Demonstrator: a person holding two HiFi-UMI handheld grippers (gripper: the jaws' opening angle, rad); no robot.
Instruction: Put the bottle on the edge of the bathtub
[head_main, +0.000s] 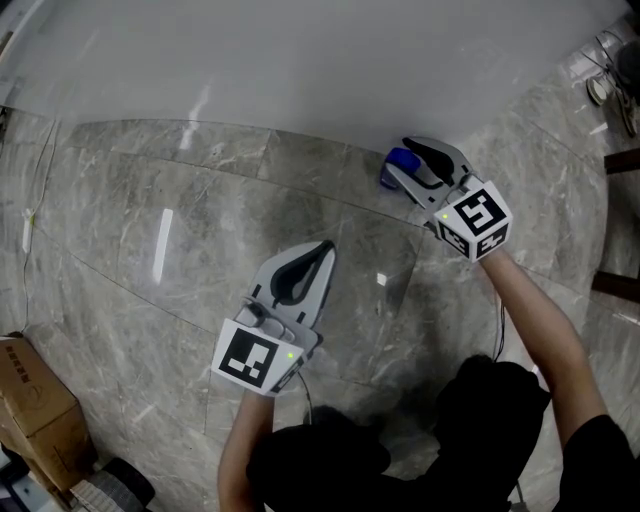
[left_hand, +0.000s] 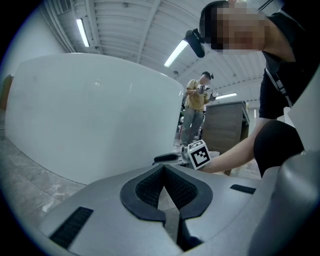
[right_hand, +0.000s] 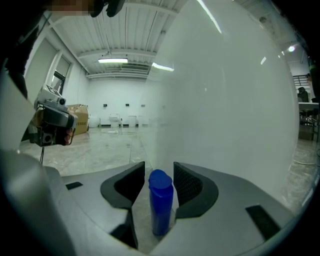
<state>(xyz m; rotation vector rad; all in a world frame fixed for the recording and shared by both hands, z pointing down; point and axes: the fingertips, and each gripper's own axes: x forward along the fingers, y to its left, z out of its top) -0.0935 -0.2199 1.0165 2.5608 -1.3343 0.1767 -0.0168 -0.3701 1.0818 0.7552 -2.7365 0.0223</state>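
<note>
Across the top of the head view runs the white outer wall of the bathtub, curving down to a grey marbled floor that fills most of the frame. At the lower left corner, a cardboard box sits on that floor, well apart from everything else.

The person's two forearms reach forward from the bottom edge, one gripper in each hand. The left gripper hangs over bare floor near the middle, away from the tub. Its jaws are closed tip to tip with nothing between them.

The right gripper is close against the foot of the bathtub wall. Its jaws stand wide apart, one on each side of the blue bottle. A sliver of gap shows beside one pad, so the bottle is not clamped. It stands upright by the base of the tub, down at floor level; its bottom is hidden behind the jaws.
</note>
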